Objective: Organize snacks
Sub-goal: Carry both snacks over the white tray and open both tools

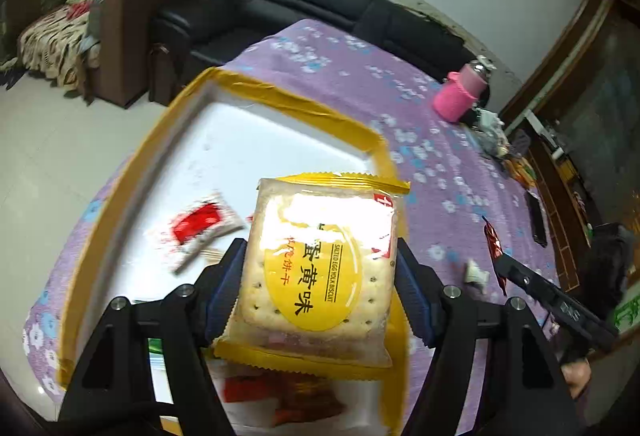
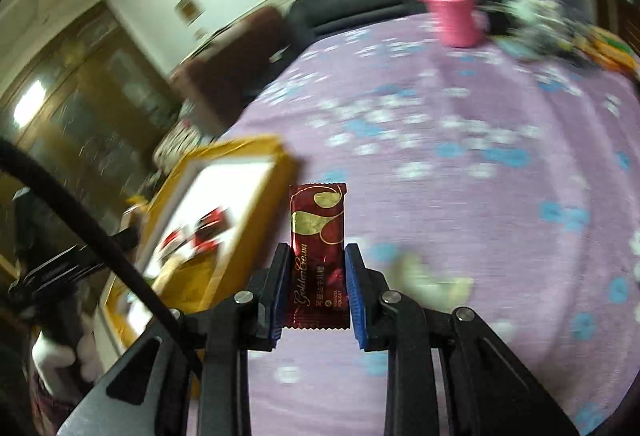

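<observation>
We have a snack in each hand. Our left tongs (image 1: 320, 268) are clamped on the sides of a salted egg yolk biscuit packet (image 1: 324, 268), held above the yellow-rimmed tray (image 1: 120, 204) with its white floor. Already lying in the tray are a red-and-white candy (image 1: 200, 228) and, close under the camera, some blurred orange wrappers we cannot name. Our right tongs (image 2: 316, 280) are closed on a dark red Golden Crown candy bar (image 2: 318, 248), upright between the blue pads (image 2: 354, 296), over the purple flowered cloth (image 2: 440, 140) on the bench, with the tray off to its left and not yet under it.

We judge both snacks are on their way into the tray, the biscuit almost there. The risks we see:
- The biscuit packet is wide and slick, gripped only at its edges; too hard a squeeze could crack the biscuit, too light and it could slip and land outside the tray, since it hangs near the right rim
- The right view is smeared by motion; a fast swing could knock the tray's rim or bump the left tongs
- The candy bar is gripped low, so it may tip as it is let go

A pink cup (image 1: 460, 96) stands well apart at the far edge
</observation>
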Available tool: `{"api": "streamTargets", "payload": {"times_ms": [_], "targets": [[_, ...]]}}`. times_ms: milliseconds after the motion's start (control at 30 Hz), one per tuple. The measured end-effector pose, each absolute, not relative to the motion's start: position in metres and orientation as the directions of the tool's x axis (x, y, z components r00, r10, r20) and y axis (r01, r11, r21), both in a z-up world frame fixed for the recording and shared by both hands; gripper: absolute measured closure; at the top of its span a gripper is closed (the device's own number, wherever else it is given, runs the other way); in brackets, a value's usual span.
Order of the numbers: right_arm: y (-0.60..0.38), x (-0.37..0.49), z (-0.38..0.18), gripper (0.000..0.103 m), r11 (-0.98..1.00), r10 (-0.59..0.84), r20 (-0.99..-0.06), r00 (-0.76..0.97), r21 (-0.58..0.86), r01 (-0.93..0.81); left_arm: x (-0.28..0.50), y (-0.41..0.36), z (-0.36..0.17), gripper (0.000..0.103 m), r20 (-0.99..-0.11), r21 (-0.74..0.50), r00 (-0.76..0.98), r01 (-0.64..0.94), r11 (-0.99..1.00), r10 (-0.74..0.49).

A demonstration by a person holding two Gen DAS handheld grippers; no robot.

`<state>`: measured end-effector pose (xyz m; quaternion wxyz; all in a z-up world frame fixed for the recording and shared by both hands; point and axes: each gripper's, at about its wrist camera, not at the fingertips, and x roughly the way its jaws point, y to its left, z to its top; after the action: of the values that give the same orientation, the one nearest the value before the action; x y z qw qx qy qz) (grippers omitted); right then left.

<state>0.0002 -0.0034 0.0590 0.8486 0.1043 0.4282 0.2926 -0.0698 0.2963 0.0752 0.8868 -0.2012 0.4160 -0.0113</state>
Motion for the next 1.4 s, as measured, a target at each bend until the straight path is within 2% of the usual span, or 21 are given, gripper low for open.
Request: {"api": "streamTargets", "payload": {"times_ms": [200,467,633,733,833,933,1000,1067,1133,1167,1200,1300,1367,1400], "targets": [[0.068,-0.014,0.063,0.077,0.780,0.590,-0.696,0.409,0.362,-0.510,-0.063,0.322,0.064,0.031,-0.746,-0.387,0.639,-0.189,0.902,-0.187],[0.146,0.002,0.051,0.077,0.787,0.513,-0.767,0.384,0.242,-0.568,-0.042,0.334,0.047,0.031,-0.776,-0.397,0.602,-0.234,0.887,-0.189],[0.171,0.012,0.034,0.076,0.791,0.485,-0.796,0.363,0.222,-0.570,-0.043,0.343,0.045,0.031,-0.762,-0.428,0.614,-0.239,0.872,-0.205],[0.178,0.013,0.030,0.073,0.786,0.493,-0.797,0.348,0.237,-0.571,-0.052,0.343,0.054,0.031,-0.745,-0.410,0.644,-0.235,0.881,-0.175],[0.178,0.009,0.034,0.072,0.779,0.512,-0.779,0.362,0.242,-0.579,-0.066,0.343,0.067,0.024,-0.710,-0.407,0.688,-0.225,0.885,-0.152],[0.170,0.002,0.044,0.069,0.776,0.532,-0.756,0.382,0.253,-0.578,-0.086,0.338,0.088,0.014,-0.663,-0.389,0.742,-0.232,0.892,-0.097],[0.159,-0.003,0.052,0.067,0.773,0.553,-0.731,0.400,0.272,-0.573,-0.104,0.332,0.105,0.001,-0.606,-0.401,0.792,-0.229,0.887,-0.069],[0.146,-0.009,0.059,0.065,0.774,0.569,-0.707,0.420,0.289,-0.563,-0.119,0.327,0.112,0.000,-0.530,-0.454,0.843,-0.187,0.871,-0.096],[0.133,-0.013,0.063,0.065,0.776,0.580,-0.687,0.437,0.305,-0.552,-0.131,0.321,0.112,0.000,-0.454,-0.547,0.871,-0.107,0.830,-0.187],[0.124,-0.016,0.065,0.064,0.779,0.584,-0.676,0.449,0.312,-0.544,-0.132,0.316,0.112,0.000,-0.452,-0.562,0.865,-0.086,0.823,-0.218],[0.115,-0.019,0.067,0.063,0.782,0.587,-0.666,0.460,0.318,-0.536,-0.133,0.308,0.112,0.000,-0.467,-0.551,0.854,-0.081,0.830,-0.227],[0.088,-0.028,0.068,0.059,0.801,0.576,-0.649,0.498,0.323,-0.505,-0.141,0.276,0.121,0.000,-0.509,-0.410,0.855,-0.142,0.901,-0.096],[0.069,-0.033,0.068,0.058,0.815,0.564,-0.641,0.521,0.332,-0.474,-0.151,0.256,0.132,0.000,-0.490,-0.304,0.871,-0.198,0.932,0.025],[0.060,-0.035,0.066,0.057,0.821,0.560,-0.636,0.530,0.343,-0.456,-0.159,0.243,0.140,0.000,-0.450,-0.265,0.890,-0.207,0.942,0.069]]}}
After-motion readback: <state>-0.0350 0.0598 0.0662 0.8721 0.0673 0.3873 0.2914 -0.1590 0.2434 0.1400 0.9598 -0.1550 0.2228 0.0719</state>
